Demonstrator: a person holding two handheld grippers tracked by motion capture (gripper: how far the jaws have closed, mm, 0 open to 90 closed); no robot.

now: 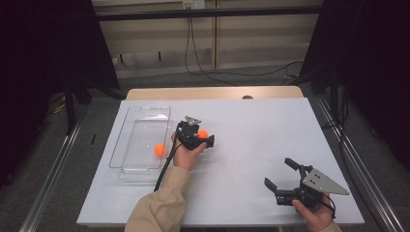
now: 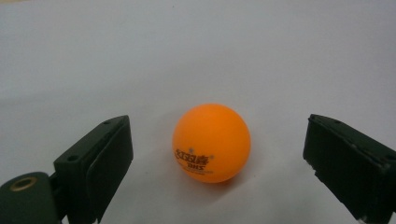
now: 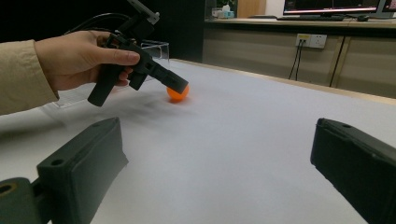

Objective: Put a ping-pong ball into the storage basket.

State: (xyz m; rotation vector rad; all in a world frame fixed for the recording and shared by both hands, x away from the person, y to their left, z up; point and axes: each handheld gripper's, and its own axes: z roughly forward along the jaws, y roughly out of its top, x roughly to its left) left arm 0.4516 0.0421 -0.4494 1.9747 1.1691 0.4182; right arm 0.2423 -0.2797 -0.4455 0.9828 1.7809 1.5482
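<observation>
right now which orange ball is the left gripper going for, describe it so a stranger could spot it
Start at the clear plastic tray on the left of the white table. Just right of it, the left gripper straddles an orange ball, its jaws open and apart from it. Unlike the other orange ball inside the tray, this one lies on the bare table.

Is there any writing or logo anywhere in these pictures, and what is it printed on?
"DHS", in dark print low on the orange ball that lies between the open jaws of the left gripper, seen in the left gripper view.
A small logo with marks just above it on the same ball: too blurred to read.
Screens at the far desk in the right gripper view: text too small to read.
</observation>
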